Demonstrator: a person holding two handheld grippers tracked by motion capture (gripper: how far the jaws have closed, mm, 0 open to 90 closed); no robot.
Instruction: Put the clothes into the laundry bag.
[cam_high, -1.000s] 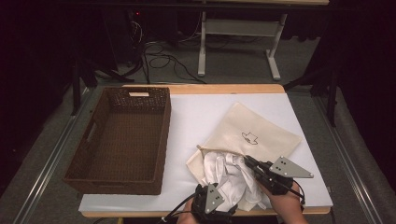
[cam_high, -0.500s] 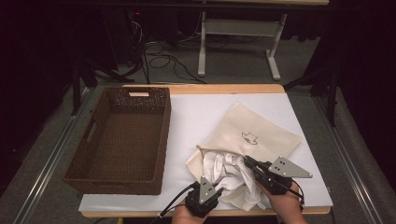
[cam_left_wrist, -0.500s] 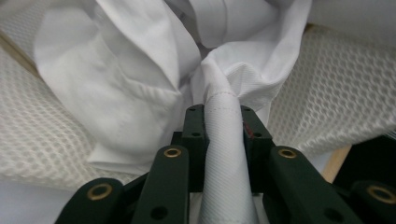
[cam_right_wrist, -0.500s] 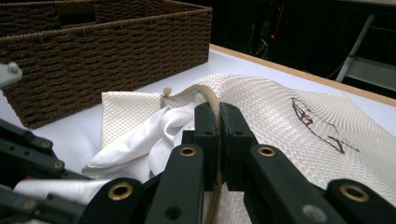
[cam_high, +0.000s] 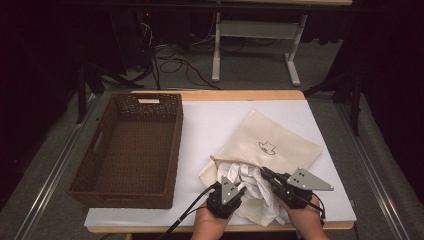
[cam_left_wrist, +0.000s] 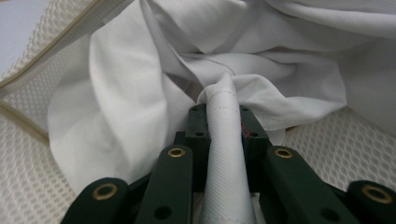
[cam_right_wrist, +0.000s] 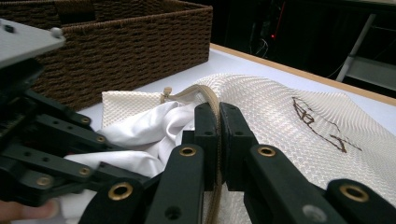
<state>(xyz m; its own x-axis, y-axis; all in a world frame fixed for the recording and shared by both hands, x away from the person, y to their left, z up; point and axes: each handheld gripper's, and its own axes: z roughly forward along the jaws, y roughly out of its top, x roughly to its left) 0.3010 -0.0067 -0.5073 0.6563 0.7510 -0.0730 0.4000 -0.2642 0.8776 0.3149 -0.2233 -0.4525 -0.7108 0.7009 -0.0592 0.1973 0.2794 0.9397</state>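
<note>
A cream mesh bag (cam_high: 285, 142) with a dark printed mark lies on the white table, its zipped opening facing the front edge. A crumpled white cloth (cam_high: 248, 179) sits in that opening, partly inside the bag. My left gripper (cam_high: 243, 189) is shut on a rolled fold of the white cloth (cam_left_wrist: 140, 93), seen close up between its tips (cam_left_wrist: 225, 114). My right gripper (cam_high: 263, 172) is shut on the bag's tan zipper edge (cam_right_wrist: 205, 95), at the point (cam_right_wrist: 218, 116), holding the mouth of the mesh bag (cam_right_wrist: 280, 107) raised.
A brown wicker basket (cam_high: 172, 150) stands on the left half of the table and shows behind the bag as the same basket (cam_right_wrist: 116, 42). Bare white tabletop (cam_high: 210, 120) lies between basket and bag. Table legs and cables are on the floor beyond.
My left gripper has moved forward from the table's front edge into the white cloth, bunching it toward the bag. The right gripper has stayed put on the bag's edge.
</note>
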